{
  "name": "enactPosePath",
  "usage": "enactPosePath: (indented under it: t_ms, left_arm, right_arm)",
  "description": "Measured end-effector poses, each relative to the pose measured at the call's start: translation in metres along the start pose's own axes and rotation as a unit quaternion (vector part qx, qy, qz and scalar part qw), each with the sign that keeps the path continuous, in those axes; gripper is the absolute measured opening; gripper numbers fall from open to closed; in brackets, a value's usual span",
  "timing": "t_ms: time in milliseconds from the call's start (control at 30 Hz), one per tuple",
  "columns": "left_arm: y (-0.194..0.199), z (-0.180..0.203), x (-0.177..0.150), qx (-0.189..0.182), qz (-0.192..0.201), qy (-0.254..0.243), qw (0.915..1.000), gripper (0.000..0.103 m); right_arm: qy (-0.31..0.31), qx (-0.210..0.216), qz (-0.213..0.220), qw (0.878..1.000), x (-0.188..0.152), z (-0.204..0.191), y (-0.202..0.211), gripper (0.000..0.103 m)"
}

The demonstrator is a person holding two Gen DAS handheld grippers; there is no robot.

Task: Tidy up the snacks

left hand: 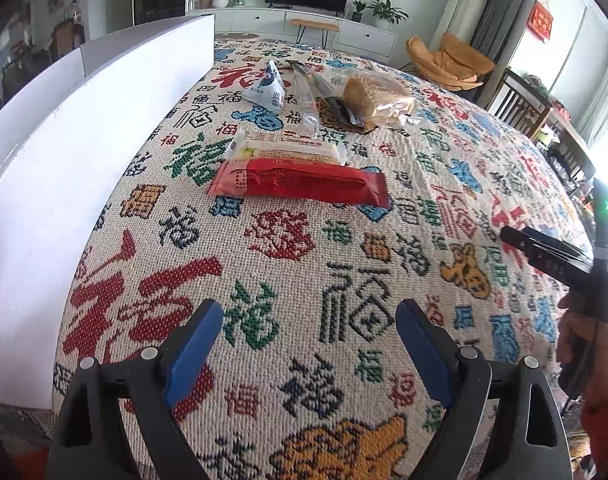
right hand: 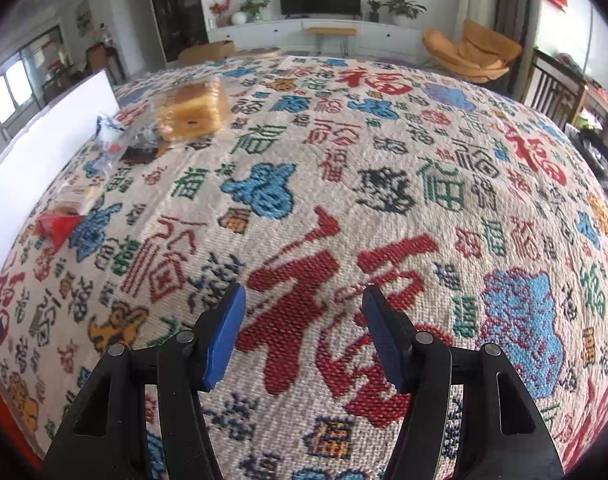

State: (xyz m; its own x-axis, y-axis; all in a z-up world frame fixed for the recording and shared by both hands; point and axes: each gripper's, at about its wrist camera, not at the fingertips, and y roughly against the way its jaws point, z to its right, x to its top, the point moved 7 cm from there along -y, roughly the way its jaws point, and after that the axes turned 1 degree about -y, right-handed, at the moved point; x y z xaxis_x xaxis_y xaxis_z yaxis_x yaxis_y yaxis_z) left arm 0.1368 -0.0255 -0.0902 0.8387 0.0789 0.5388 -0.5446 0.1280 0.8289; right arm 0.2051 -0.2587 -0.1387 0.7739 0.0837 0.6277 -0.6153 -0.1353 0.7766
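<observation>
Several snacks lie on a patterned woven cloth [left hand: 296, 280]. A red wrapped bar [left hand: 300, 185] lies nearest, with a cream wrapped bar [left hand: 288, 148] right behind it. Farther back are a white triangular pack [left hand: 266, 90], a long clear stick pack [left hand: 306, 96] and a bagged bread slice [left hand: 374, 98]. My left gripper [left hand: 310, 328] is open and empty, well short of the red bar. My right gripper [right hand: 304, 320] is open and empty over bare cloth; the bread [right hand: 192, 110] and red bar [right hand: 58, 224] are far to its left. The right gripper also shows in the left wrist view [left hand: 544, 252].
A white box wall [left hand: 64, 152] runs along the cloth's left side, next to the snacks. Beyond the table are a TV cabinet [left hand: 304, 20], an orange chair [left hand: 452, 60] and wooden chairs [left hand: 520, 104] at the right.
</observation>
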Motion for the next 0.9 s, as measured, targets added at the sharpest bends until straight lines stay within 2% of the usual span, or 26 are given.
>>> enactPosePath:
  t_ms: [33, 100, 233, 333, 433, 533, 633, 900]
  left_arm:
    - [-0.003, -0.004, -0.001, 0.008, 0.0, -0.002, 1.0, 0.088]
    - [-0.01, -0.011, -0.005, 0.017, -0.001, 0.001, 0.9999, 0.088]
    - [-0.014, -0.017, -0.007, 0.015, 0.004, 0.012, 0.9998, 0.088]
    - [-0.014, -0.018, -0.008, 0.02, 0.008, 0.011, 0.9997, 0.088]
    - [-0.016, -0.014, -0.009, 0.024, 0.005, 0.001, 0.9997, 0.092]
    - [-0.022, -0.007, -0.01, 0.03, -0.005, -0.019, 0.9994, 0.102]
    - [-0.026, 0.0, -0.013, 0.061, -0.011, -0.047, 0.997, 0.103]
    - [-0.026, -0.002, -0.013, 0.058, -0.012, -0.043, 0.9973, 0.103]
  right_arm:
    - [0.001, -0.001, 0.004, 1.0, -0.002, 0.001, -0.001, 0.065]
    - [0.018, -0.009, 0.012, 1.0, -0.003, -0.005, -0.001, 0.071]
    - [0.037, -0.036, 0.015, 0.999, -0.003, -0.012, -0.001, 0.075]
    - [0.015, -0.016, 0.009, 1.0, -0.004, -0.005, -0.003, 0.079]
    - [0.016, -0.02, 0.008, 1.0, -0.003, -0.005, -0.006, 0.079]
    - [0.014, -0.019, 0.008, 1.0, -0.004, -0.004, -0.005, 0.08]
    - [0.014, -0.019, 0.008, 1.0, -0.004, -0.004, -0.006, 0.08]
    - [0.014, -0.019, 0.008, 1.0, -0.003, -0.003, -0.006, 0.08]
